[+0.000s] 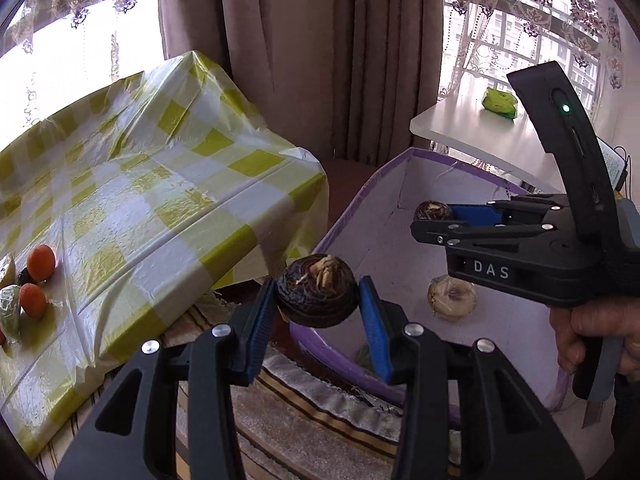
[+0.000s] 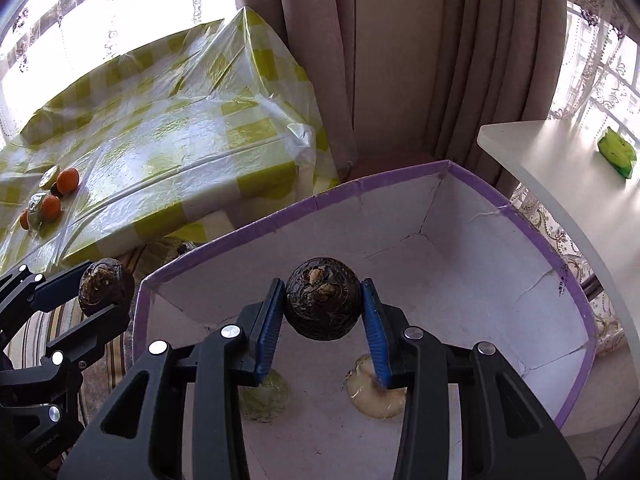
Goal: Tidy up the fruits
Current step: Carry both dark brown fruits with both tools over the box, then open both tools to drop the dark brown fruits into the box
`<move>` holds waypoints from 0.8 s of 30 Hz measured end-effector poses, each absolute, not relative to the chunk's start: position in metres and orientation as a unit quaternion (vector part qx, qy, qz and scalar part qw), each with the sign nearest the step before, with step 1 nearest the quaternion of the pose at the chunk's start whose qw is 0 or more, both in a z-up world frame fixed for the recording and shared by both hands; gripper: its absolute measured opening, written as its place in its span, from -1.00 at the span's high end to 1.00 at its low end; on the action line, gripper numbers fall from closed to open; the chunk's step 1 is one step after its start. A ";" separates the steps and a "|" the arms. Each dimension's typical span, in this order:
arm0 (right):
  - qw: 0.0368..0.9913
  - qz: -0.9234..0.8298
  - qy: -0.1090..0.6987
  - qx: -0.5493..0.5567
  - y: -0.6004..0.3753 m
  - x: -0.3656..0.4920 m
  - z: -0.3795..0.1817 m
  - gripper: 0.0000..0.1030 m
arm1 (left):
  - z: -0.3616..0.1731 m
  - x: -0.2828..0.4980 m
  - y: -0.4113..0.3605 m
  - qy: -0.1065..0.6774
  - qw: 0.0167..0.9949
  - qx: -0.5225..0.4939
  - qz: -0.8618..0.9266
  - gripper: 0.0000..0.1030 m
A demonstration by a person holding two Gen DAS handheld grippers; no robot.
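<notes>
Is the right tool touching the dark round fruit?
Touching. The right wrist view shows the right tool with both blue pads pressed against the dark round fruit.

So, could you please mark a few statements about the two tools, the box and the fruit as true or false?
1. The left tool grips a dark round fruit. True.
2. The right tool is empty. False: it also holds a dark fruit.
3. The purple-edged box already holds two pale fruits. True.
4. The orange fruits lie inside the box. False: they sit on the checked tablecloth.
5. The right tool is above the box. True.
</notes>
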State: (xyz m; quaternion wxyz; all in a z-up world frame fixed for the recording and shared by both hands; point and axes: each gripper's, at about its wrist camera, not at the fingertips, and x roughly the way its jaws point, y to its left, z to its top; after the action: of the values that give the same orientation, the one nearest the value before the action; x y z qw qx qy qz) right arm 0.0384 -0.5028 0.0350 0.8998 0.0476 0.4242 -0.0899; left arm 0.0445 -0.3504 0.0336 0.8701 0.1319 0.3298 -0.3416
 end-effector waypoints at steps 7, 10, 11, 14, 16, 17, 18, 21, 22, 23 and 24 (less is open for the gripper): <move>0.888 -0.139 0.437 0.035 -0.539 0.034 0.030 0.25 | 0.010 0.043 -0.396 0.357 0.831 0.177 -0.389 0.18; 0.879 -0.157 0.449 0.020 -0.551 0.035 0.025 0.25 | -0.001 0.045 -0.411 0.376 0.811 0.198 -0.402 0.18; 0.877 -0.160 0.453 0.019 -0.554 0.035 0.024 0.25 | -0.004 0.046 -0.415 0.380 0.806 0.204 -0.405 0.18; 0.872 -0.163 0.462 0.020 -0.563 0.036 0.018 0.25 | -0.013 0.049 -0.425 0.394 0.792 0.225 -0.409 0.18; 0.867 -0.159 0.472 0.031 -0.569 0.038 0.013 0.25 | -0.021 0.048 -0.431 0.406 0.779 0.238 -0.415 0.18; 0.867 -0.157 0.472 0.034 -0.570 0.037 0.013 0.25 | -0.025 0.049 -0.433 0.411 0.774 0.243 -0.417 0.18; 0.866 -0.159 0.473 0.029 -0.569 0.037 0.013 0.25 | -0.029 0.049 -0.435 0.414 0.769 0.249 -0.418 0.18; 0.858 -0.162 0.486 0.023 -0.572 0.039 0.009 0.24 | -0.036 0.047 -0.439 0.416 0.759 0.264 -0.425 0.18; 0.856 -0.165 0.490 0.019 -0.573 0.039 0.007 0.24 | -0.038 0.047 -0.440 0.417 0.757 0.268 -0.425 0.18; 0.852 -0.168 0.495 0.014 -0.574 0.039 0.004 0.24 | -0.040 0.046 -0.440 0.417 0.756 0.270 -0.425 0.18; 0.849 -0.170 0.500 0.011 -0.575 0.038 0.000 0.24 | -0.042 0.046 -0.440 0.418 0.754 0.273 -0.426 0.18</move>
State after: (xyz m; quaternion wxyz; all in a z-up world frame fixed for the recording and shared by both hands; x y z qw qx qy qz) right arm 0.0383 -0.5749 0.0004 0.8489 0.0111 0.5003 -0.1701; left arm 0.0458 -0.4405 -0.0415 0.7543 0.2734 0.4179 -0.4263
